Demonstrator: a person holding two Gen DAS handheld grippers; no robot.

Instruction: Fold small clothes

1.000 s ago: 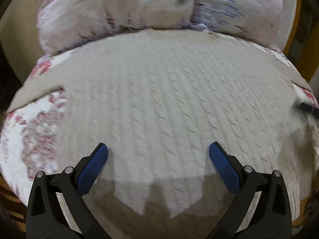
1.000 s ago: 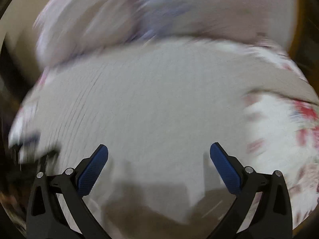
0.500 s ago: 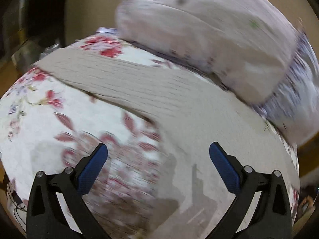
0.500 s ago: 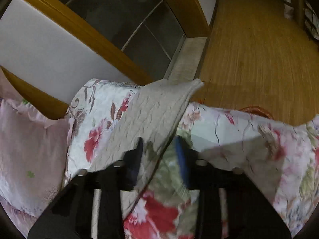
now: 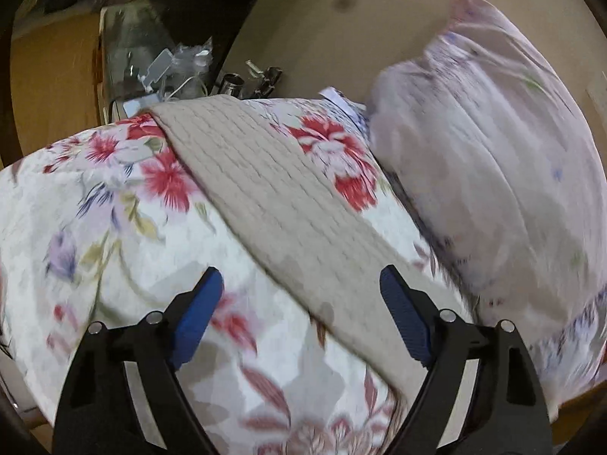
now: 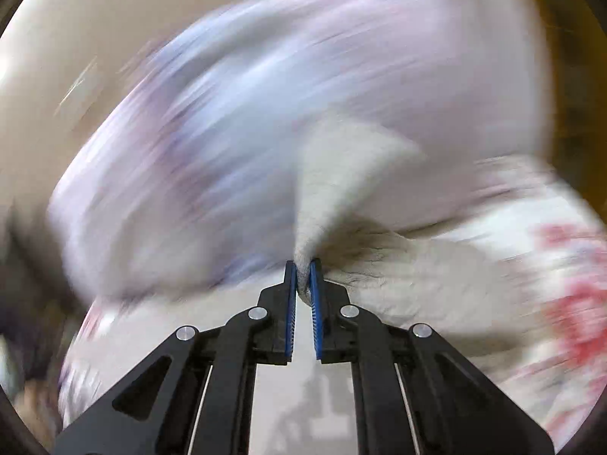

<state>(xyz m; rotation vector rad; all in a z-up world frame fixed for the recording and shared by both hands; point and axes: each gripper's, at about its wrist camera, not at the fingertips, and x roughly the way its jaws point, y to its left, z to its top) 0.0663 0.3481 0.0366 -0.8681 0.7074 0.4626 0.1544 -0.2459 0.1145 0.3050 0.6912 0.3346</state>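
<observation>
A beige cable-knit sweater lies on a floral bedspread. In the left wrist view one long sleeve (image 5: 273, 197) runs from the far left bed edge down between my fingers. My left gripper (image 5: 299, 292) is open and empty, hovering just above the sleeve. In the blurred right wrist view my right gripper (image 6: 302, 276) is shut on a pinched fold of the sweater (image 6: 341, 174) and lifts it above the bed.
The floral bedspread (image 5: 95, 227) covers the bed. A pink pillow (image 5: 493, 144) leans at the right against a beige headboard (image 5: 322, 11). Clutter with plastic bags (image 5: 151, 57) sits beyond the bed's far left edge.
My left gripper swung left from the sweater's body to its sleeve, staying open. My right gripper closed on the other sleeve and now swings it fast toward the pillows.
</observation>
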